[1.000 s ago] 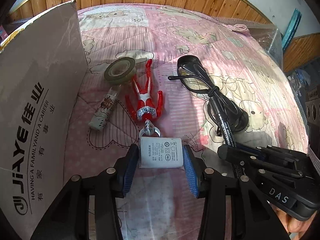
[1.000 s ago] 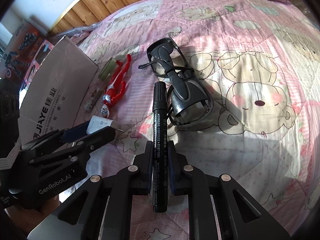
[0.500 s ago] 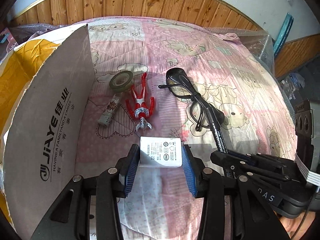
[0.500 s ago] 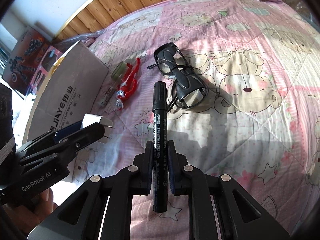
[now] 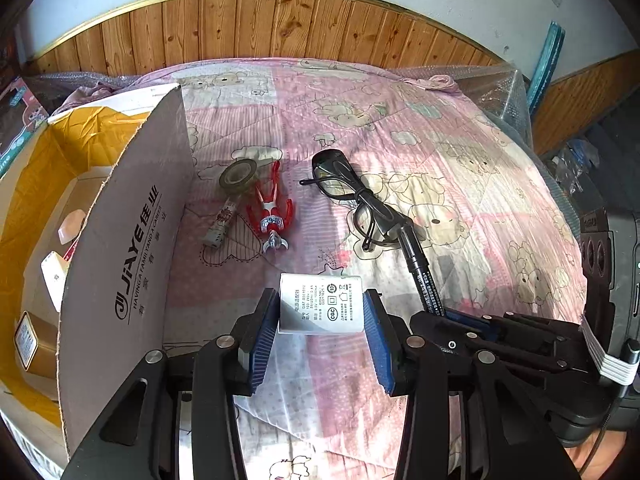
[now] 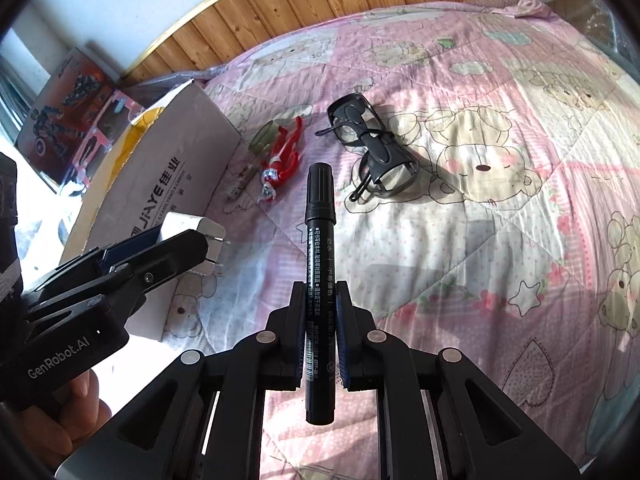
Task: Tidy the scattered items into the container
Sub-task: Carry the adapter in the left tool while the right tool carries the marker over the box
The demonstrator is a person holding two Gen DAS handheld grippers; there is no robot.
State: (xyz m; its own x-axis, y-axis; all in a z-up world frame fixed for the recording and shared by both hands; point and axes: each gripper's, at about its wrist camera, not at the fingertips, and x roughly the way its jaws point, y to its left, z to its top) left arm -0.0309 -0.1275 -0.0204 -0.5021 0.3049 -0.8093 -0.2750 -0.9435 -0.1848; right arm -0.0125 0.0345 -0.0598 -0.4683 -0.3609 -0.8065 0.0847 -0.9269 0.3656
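The left gripper (image 5: 320,312) clamps a white power adapter (image 5: 320,304) above the quilt (image 5: 460,152), beside the cardboard box (image 5: 116,264) at left. To its right, the right gripper (image 6: 320,316) pinches a black marker (image 6: 319,264) pointing away. Glasses (image 6: 372,148) lie farther off.

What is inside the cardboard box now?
The open cardboard box holds a small gold tin, a white packet and a pale pink piece; its near wall hides the rest.

White charger (image 5: 320,303) and black marker (image 6: 319,264) held aloft beside the open cardboard box (image 5: 120,240).
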